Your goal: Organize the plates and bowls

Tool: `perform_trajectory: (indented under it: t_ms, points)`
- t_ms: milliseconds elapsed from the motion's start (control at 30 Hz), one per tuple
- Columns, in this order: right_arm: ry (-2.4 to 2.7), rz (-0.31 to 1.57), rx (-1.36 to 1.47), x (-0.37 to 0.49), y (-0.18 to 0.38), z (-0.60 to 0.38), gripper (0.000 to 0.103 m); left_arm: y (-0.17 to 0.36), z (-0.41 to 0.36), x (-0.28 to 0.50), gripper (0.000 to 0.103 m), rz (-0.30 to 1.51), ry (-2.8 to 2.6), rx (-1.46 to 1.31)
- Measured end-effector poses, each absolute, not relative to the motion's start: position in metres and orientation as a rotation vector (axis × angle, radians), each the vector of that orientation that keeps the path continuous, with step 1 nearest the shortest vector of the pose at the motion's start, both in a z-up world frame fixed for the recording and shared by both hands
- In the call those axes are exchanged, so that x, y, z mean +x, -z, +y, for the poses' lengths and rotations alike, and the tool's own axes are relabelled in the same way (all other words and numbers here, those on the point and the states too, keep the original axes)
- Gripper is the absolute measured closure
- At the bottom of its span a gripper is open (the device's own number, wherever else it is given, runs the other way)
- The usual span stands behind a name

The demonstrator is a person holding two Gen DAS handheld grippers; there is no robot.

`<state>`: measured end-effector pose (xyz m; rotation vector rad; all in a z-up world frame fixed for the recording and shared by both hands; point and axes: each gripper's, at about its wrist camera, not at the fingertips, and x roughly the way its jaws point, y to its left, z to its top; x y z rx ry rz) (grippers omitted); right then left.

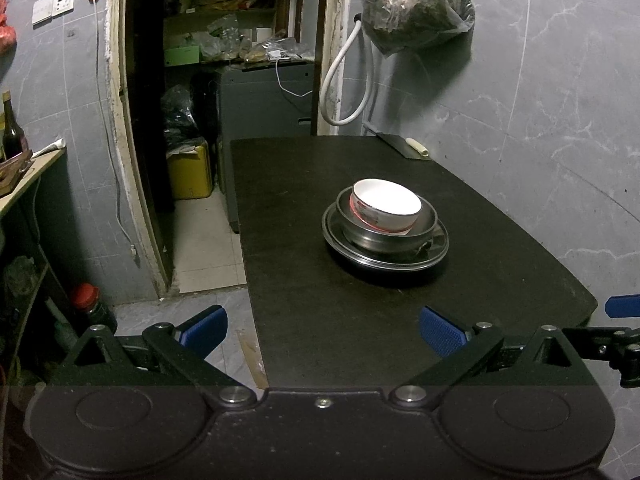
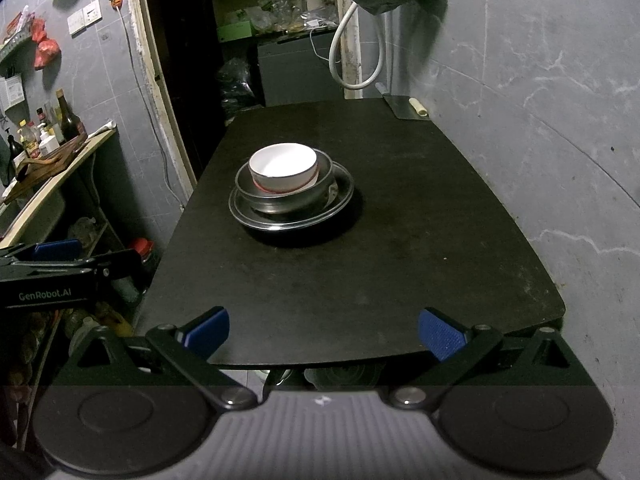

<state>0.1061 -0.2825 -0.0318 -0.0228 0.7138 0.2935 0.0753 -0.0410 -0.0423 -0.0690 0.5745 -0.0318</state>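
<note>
Left wrist view showed a room with grey marbled wall tiles (image 1: pixel 560 92) and an open doorway (image 1: pixel 224 80) into a cluttered storage space with shelves. Against the wall stood the dark table (image 1: pixel 320 320), matte and mostly bare. Near its middle sat one stack: a metal plate (image 1: pixel 436 254) at the bottom, a metal bowl (image 1: pixel 384 238) on it, and a white bowl (image 1: pixel 386 204) with a red band nested inside, slightly tilted. A plastic bag (image 1: pixel 416 4) hung on the wall above a white hose (image 1: pixel 340 80). The left tool (image 1: pixel 322 330) was spread wide at the table's near edge, holding nothing. In the right wrist view the right tool (image 2: pixel 323 332) was also wide and empty, well apart from the stack.
</note>
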Motion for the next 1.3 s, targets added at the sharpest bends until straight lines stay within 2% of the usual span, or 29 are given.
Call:
perform_trajectory:
  t_ms: [1300]
  points:
    - [-0.292, 0.72, -0.015, 0.1047, 0.033, -0.2873, 0.0, 0.0427, -0.0419, 0.0763, 0.001, 0.578, 0.034, -0.062]
